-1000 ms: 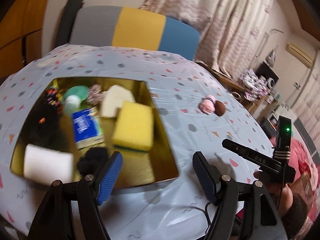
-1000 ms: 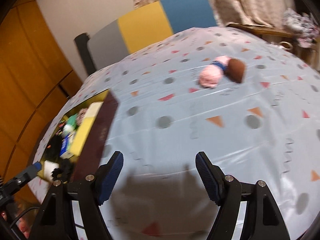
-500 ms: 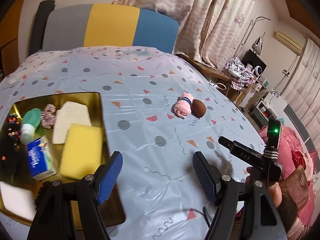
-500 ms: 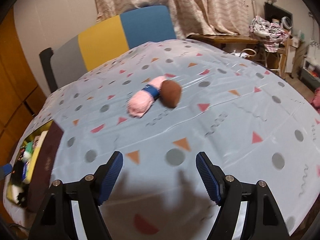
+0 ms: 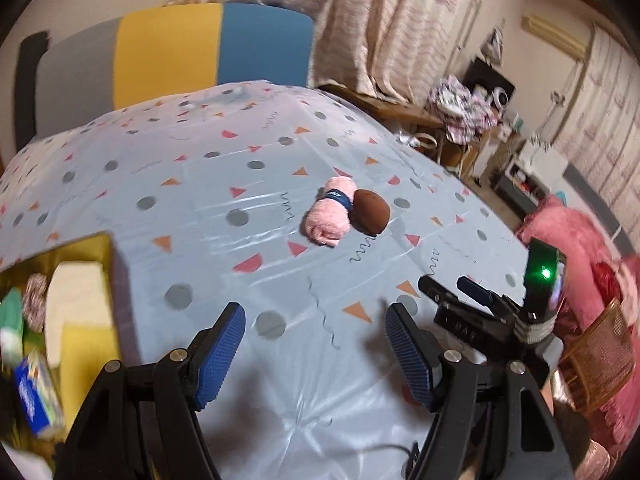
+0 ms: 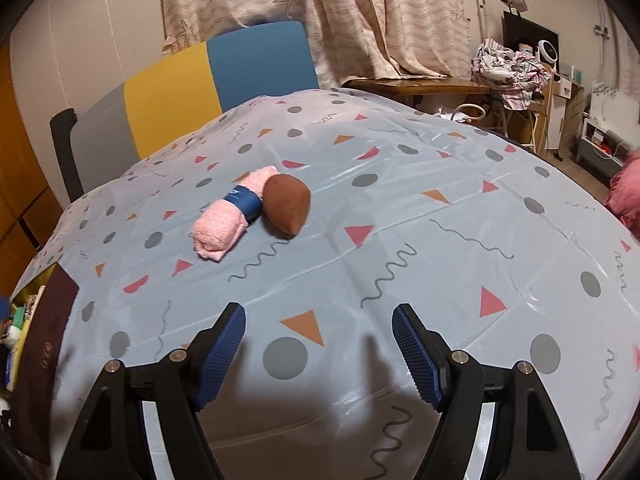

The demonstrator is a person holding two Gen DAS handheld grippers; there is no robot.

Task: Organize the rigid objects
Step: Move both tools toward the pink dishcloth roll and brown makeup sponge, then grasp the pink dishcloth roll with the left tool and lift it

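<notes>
A rolled pink towel (image 5: pixel 330 216) with a blue band lies mid-table, and a brown egg-shaped sponge (image 5: pixel 372 212) touches its right side. My left gripper (image 5: pixel 315 312) hovers over bare cloth short of them, its jaws opening with nothing between them. The right gripper (image 6: pixel 318 312) is open and empty too, with the towel (image 6: pixel 226 220) and the brown sponge (image 6: pixel 288 204) ahead and to its left. In the left wrist view the right gripper (image 5: pixel 441 281) shows at the right. A gold tray (image 5: pixel 94 246) at the left holds a white sponge (image 5: pixel 76 300), a yellow sponge (image 5: pixel 88 356) and a blue packet (image 5: pixel 34 392).
The tray's dark outer wall (image 6: pixel 44 352) stands at the far left of the right wrist view. A grey, yellow and blue chair back (image 5: pixel 168 48) rises behind the table. To the right are a pink cushion (image 5: pixel 568 248) and a side table with clothes (image 6: pixel 508 64).
Both grippers have swung right across the table. The tray has slid to the left edge of each view. The towel and brown sponge now sit nearer the middle and look larger.
</notes>
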